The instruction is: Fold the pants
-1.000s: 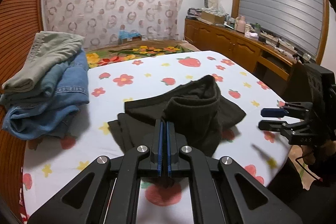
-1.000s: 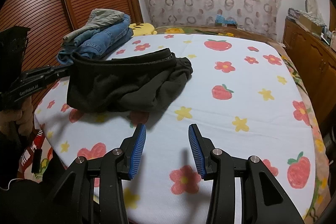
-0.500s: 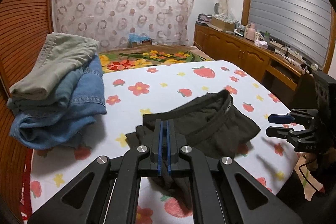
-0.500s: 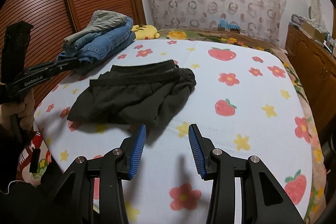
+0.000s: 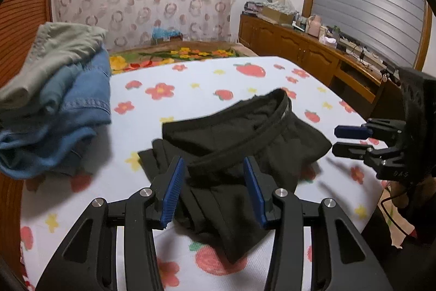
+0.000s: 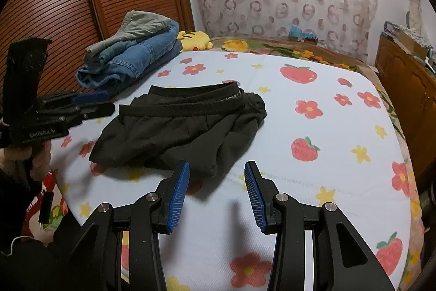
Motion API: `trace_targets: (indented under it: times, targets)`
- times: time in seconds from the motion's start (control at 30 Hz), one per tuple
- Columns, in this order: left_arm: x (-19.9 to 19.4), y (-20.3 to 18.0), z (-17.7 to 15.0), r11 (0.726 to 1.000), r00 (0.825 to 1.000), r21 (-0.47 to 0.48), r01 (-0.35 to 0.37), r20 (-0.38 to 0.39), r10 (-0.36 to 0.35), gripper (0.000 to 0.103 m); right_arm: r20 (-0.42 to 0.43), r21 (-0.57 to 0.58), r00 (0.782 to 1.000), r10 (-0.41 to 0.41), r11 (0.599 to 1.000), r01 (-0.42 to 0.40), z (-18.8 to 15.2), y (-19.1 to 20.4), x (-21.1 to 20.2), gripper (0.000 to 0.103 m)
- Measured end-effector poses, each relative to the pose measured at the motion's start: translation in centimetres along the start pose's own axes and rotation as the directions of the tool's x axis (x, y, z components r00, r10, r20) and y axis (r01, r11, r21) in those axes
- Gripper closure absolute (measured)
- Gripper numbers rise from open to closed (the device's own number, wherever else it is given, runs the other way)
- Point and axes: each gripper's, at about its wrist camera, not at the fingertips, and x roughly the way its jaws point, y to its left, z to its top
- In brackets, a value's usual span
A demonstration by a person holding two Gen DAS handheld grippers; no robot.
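Now, we see:
Pants: black pants [image 6: 188, 124] lie crumpled mid-frame on the bed [image 6: 340, 143].
Left gripper [image 5: 215, 190]: fingers spread over the pants, holding nothing.
Right gripper [image 6: 216, 190]: fingers spread, empty, just below them.

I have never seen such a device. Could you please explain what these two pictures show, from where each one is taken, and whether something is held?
No robot: a person holds a two-finger gripper in each hand, with a camera on each looking along its fingers. One picture looks over the left gripper, the other over the right gripper. Both are open and hold nothing. On the bed, black pants lie crumpled, not yet folded. Beside them sits a pile of clothes, with a yellow plush toy behind it.
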Motion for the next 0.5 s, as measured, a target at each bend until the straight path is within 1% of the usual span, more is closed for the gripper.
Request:
trace_targets:
  times: [0.1, 0.17, 0.2, 0.23, 0.3, 0.4, 0.5]
  targets:
    - [0.8, 0.0, -0.2, 1.000, 1.000, -0.005, 0.000, -0.016, 0.000, 0.057, -0.002, 0.003, 1.000, 0.000, 1.000, 0.000, 0.0, 0.0, 0.1, 0.059]
    - [1.4, 0.1, -0.2, 1.000, 1.000, -0.012, 0.007, -0.026, -0.007, 0.065, -0.003, 0.005, 1.000, -0.001, 1.000, 0.001, 0.0, -0.1, 0.1, 0.059]
    - [1.7, 0.2, -0.2, 1.000, 0.999, -0.015, 0.007, -0.038, -0.007, 0.074, -0.003, 0.006, 1.000, 0.000, 1.000, 0.001, -0.1, -0.1, 0.1, 0.059]
    - [1.9, 0.4, -0.3, 1.000, 0.999, -0.018, 0.004, -0.047, -0.005, 0.087, -0.004, 0.006, 1.000, 0.000, 1.000, 0.000, -0.1, 0.0, 0.1, 0.059]
    - [1.9, 0.6, -0.4, 0.999, 0.999, -0.027, 0.017, -0.046, -0.018, 0.095, -0.004, 0.007, 1.000, 0.001, 1.000, 0.000, -0.2, 0.0, 0.1, 0.059]
    - [1.3, 0.6, -0.4, 0.999, 1.000, -0.030, 0.012, -0.027, -0.013, 0.100, -0.006, 0.008, 1.000, 0.001, 1.000, -0.001, -0.2, 0.0, 0.2, 0.059]
    - [0.4, 0.6, -0.1, 1.000, 1.000, -0.026, -0.003, -0.004, 0.003, 0.100, -0.007, 0.012, 1.000, 0.002, 1.000, -0.002, -0.4, -0.1, 0.2, 0.059]
